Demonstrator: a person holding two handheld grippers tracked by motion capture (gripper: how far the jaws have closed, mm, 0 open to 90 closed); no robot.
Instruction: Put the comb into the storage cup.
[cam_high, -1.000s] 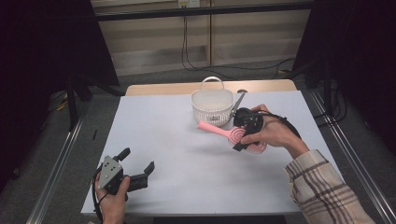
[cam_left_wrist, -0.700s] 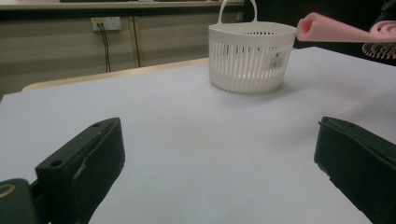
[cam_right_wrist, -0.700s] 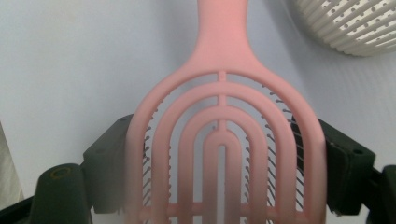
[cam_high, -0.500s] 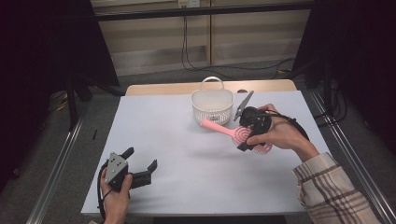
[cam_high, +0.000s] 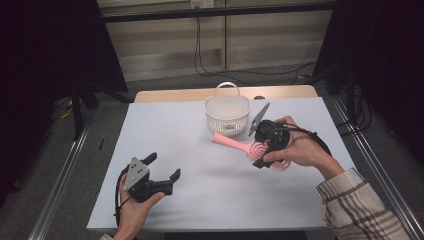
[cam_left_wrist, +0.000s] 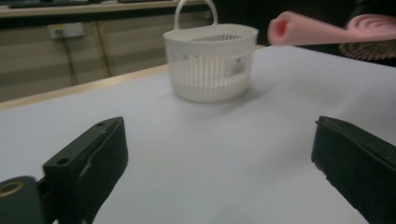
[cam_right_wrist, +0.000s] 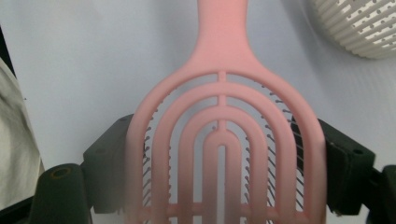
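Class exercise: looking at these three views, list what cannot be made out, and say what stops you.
- Basket contents: high view, wall hides inside.
- Pink hairbrush lower head: right gripper view, bottom edge cuts it off.
- Brush bristles: left gripper view, blurred.
- Right gripper jaws: high view, hand covers them.

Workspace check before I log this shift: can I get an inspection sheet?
Surface: white table, bare apart from the items below.
Job's things: pink brush lifted, handle toward the white basket, which stands upright.
Clutter: nothing seen.
Grippers: right claw shut on the brush head; left claw open, nothing between its jaws.
Cables: black cable trails from the right claw; wall cables behind.
Surroundings: dark curtains, panelled wall.
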